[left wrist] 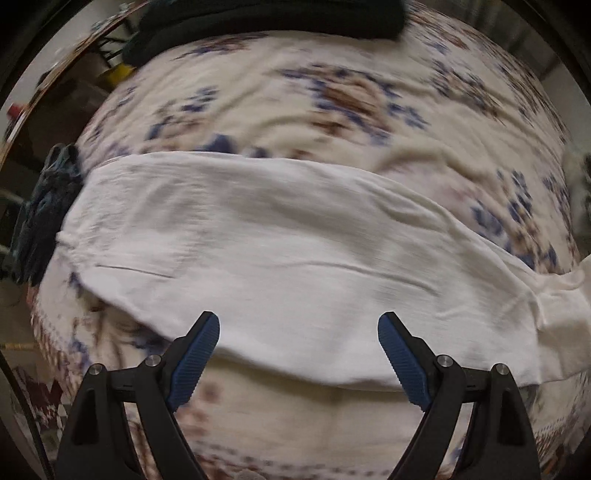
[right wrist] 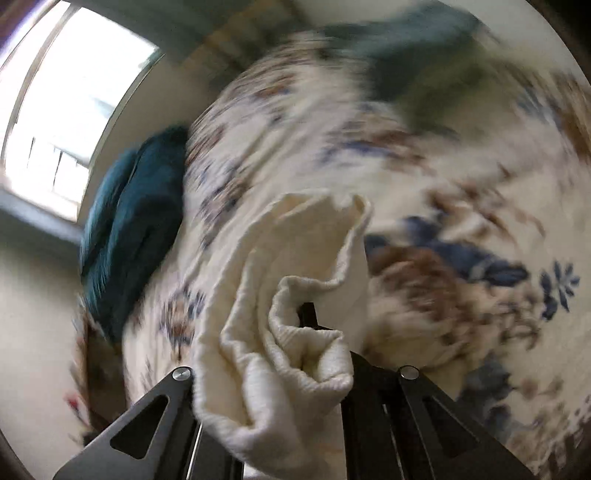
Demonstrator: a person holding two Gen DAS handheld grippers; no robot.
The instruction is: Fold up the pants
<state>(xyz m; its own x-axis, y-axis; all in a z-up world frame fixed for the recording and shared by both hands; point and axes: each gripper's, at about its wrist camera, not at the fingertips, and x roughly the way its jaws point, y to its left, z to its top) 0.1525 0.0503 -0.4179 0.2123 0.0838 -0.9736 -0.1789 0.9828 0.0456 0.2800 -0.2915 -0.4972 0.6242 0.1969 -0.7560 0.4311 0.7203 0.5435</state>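
White pants [left wrist: 280,236] lie stretched left to right across a floral bedspread [left wrist: 332,96] in the left wrist view. My left gripper [left wrist: 298,326] is open and empty, its blue pads [left wrist: 195,358] just above the near edge of the pants. In the right wrist view my right gripper [right wrist: 295,332] is shut on a bunched end of the white pants [right wrist: 295,280], lifted above the bed; the cloth hides most of the fingers. The right view is blurred by motion.
A dark teal garment [left wrist: 48,206] hangs at the bed's left edge and shows in the right wrist view [right wrist: 129,229]. A black garment [left wrist: 266,18] lies at the far side of the bed. A bright window [right wrist: 62,110] is at the left.
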